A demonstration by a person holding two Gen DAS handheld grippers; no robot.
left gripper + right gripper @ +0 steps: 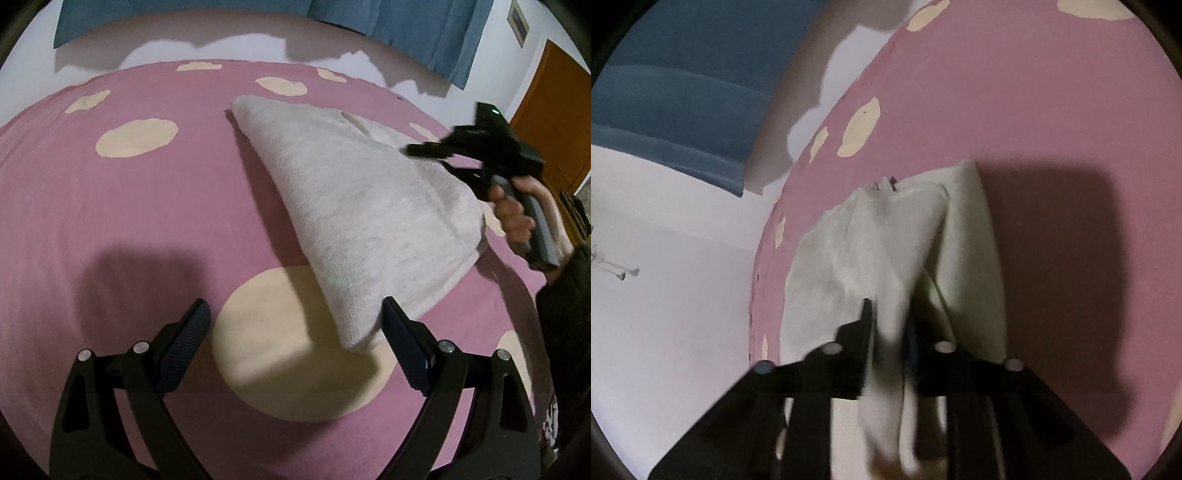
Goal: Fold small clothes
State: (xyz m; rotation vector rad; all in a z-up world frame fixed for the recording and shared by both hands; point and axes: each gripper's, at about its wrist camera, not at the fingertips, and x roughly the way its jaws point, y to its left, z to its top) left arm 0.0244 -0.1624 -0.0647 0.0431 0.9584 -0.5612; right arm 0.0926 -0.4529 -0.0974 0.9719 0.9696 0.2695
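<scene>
1. Left gripper (293,321) sits low over the bedspread (110,206), its two fingers spread wide apart with nothing between them — the right finger's tip is just beside the near corner of the garment (354,206), and I cannot tell whether it touches.
2. The garment is a pale grey knit piece, lying on the pink bedspread with cream spots, already doubled over into a rough triangle: one point toward the far side of the bed, one point down by the left gripper, the third out on the right.
3. Over on that right side, the right gripper (424,149) comes in above the cloth's far edge, blurred in the left wrist view, with the person's hand (517,210) wrapped round its grey handle.
4. From the right wrist view, the right gripper (890,321) has its fingers drawn in close on a bunched fold of the garment (871,251) — fabric runs down between them and hangs past the mount, so it is clamped on the cloth.
5. The rest of the cloth spreads away from those fingers onto the bedspread (1034,110), throwing a dark shadow to the right.
6. Behind the bed: a white wall (229,48), blue curtains (406,22) and a wooden door (554,122) at far right.
</scene>
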